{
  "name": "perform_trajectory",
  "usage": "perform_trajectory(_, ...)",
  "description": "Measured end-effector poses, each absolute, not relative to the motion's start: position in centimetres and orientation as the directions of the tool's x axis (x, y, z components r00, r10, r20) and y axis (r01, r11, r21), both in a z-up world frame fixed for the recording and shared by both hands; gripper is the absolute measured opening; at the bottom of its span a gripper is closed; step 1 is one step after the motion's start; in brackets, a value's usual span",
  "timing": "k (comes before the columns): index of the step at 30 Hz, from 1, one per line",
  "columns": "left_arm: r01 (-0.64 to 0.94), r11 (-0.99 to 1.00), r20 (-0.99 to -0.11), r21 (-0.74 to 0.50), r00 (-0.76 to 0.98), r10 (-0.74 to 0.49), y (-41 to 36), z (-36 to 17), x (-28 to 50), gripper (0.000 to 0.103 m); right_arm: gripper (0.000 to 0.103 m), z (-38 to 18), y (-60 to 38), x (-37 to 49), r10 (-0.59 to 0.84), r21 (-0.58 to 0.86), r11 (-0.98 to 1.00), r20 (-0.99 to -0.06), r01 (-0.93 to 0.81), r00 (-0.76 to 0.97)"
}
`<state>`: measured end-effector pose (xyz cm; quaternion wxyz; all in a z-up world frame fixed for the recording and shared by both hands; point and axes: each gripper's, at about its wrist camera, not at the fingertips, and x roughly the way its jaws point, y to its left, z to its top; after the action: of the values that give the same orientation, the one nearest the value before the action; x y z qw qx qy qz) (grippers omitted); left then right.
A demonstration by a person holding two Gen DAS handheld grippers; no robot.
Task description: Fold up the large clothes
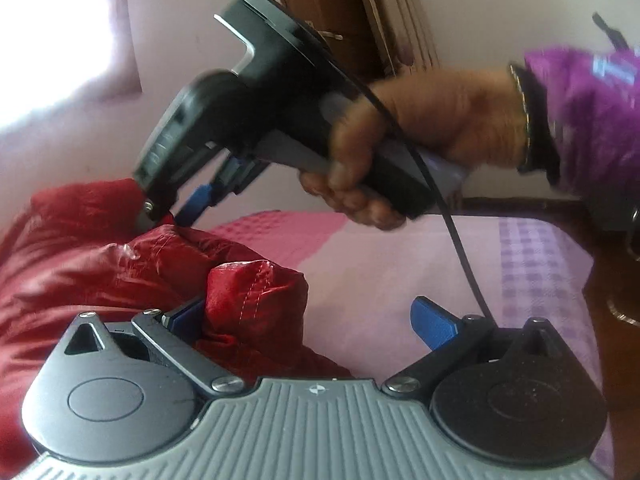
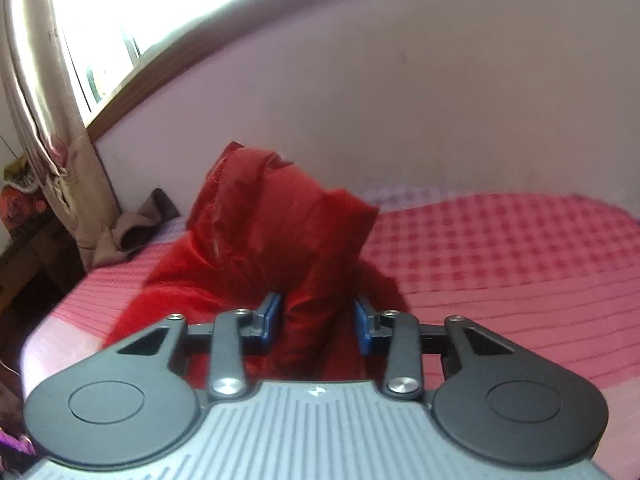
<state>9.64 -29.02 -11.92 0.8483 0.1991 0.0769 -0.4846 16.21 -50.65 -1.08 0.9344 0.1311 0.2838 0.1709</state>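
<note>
A bed [image 2: 520, 264] covered in a pink checked and ribbed spread fills the lower part of both views, set against a pale wall [image 2: 400, 100] with a bright window [image 2: 140, 8] and a drawn curtain [image 2: 52, 120] at the left. On the bed lies a red jacket [image 2: 256, 232] of shiny, quilted cloth with pale stitching along its seams, bunched and creased, part of it lifted into a peak.

The right gripper [image 2: 316, 316], held in a hand [image 1: 404, 136] coming out of a purple sleeve [image 1: 588, 116], has its blue-padded jaws narrowly apart with a thick fold of the jacket standing between them; both pads appear to press the cloth, though blur leaves the contact on the right pad uncertain.

The left gripper [image 1: 316, 316] has its jaws wide apart. A puffed fold of the jacket sits against its left pad, while the right pad is clear of the cloth, over the spread.
</note>
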Motion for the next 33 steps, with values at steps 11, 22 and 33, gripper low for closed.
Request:
perform_trajectory(11, 0.886, 0.401, -0.391, 0.231, 0.462, -0.796, -30.8, -12.6, 12.5, 0.101, 0.037, -5.2, -52.5, 16.0, 0.371, 0.402, 0.901, -0.519, -0.163, 0.77)
perform_trajectory(22, 0.893, 0.402, -0.393, 0.201, 0.449, -0.802, -32.0, -13.3, 13.4, 0.101, 0.037, 7.2, -44.2, 15.0, 0.403, 0.098, 0.914, -0.311, -0.393, 0.86)
perform_trajectory(33, 0.903, 0.384, -0.37, 0.193, 0.429, -0.824, -31.6, -13.8, 13.3, 0.101, 0.035, -0.1, -38.0, 23.8, 0.277, 0.008, 0.944, -0.559, -0.328, 0.782)
